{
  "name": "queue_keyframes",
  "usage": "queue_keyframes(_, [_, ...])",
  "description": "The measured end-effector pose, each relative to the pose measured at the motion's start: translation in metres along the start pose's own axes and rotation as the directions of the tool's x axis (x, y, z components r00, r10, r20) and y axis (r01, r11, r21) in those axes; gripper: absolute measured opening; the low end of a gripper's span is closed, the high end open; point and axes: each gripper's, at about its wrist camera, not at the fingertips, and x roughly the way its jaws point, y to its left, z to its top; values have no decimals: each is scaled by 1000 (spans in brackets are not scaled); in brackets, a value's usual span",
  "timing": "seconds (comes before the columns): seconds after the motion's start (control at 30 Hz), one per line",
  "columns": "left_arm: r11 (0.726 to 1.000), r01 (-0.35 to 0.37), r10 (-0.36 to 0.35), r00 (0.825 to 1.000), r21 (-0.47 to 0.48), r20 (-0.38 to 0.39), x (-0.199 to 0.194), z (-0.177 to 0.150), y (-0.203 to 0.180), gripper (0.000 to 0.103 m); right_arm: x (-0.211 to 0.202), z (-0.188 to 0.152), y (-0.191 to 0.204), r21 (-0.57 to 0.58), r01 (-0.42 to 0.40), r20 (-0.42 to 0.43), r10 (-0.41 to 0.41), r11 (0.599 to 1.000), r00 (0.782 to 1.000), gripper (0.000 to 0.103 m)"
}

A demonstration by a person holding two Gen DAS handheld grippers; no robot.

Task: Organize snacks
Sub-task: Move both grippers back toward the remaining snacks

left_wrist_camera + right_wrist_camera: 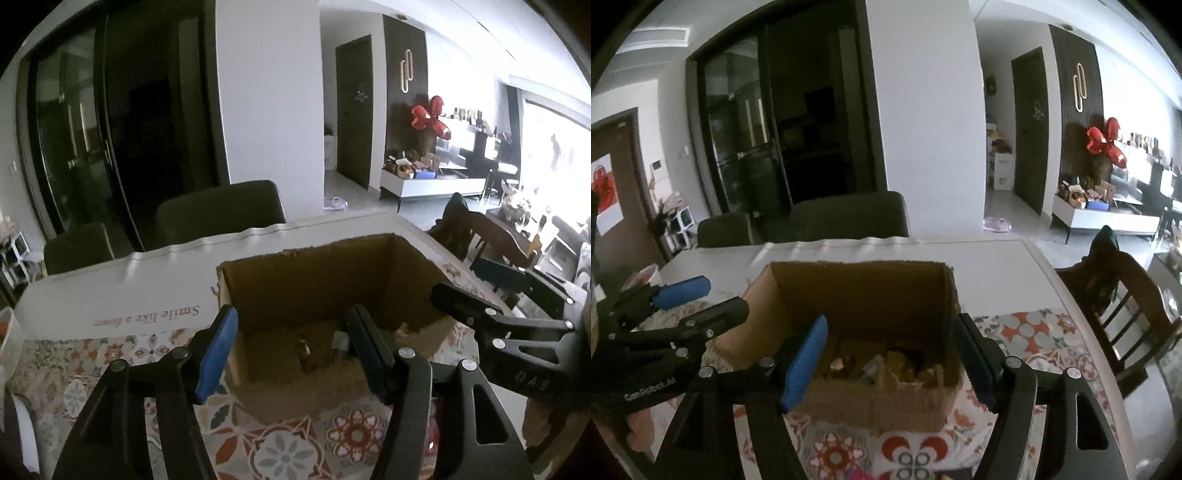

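Open cardboard box (857, 295) holds snacks (886, 363) on patterned tablecloth (1027, 332).

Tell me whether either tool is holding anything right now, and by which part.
Nothing is held. The left tool and right tool are both open and empty above the cardboard box of snacks.

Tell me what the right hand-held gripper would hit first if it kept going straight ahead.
Most likely the cardboard box: the right hand-held gripper, open and empty, points over its near wall at the snacks inside. Depth is unclear, so it may meet the wall first.

left tool (291, 354) spread, right tool (890, 362) spread
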Motion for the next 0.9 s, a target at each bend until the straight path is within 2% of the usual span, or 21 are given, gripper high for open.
queue_keyframes(0.37, [1000,10,-9,997,-8,75,-60,-37,-11,62,-52,-28,10,-36,-42,40,43,998,998,71])
queue_keyframes(0.67, [1000,12,-12,999,-3,40,-84,-83,-21,62,-85,-57,13,-63,-26,75,30,998,997,71])
queue_keyframes(0.9, [1000,13,-13,1000,8,-23,-91,-119,-34,62,-97,-93,20,-112,-27,30,30,993,999,71])
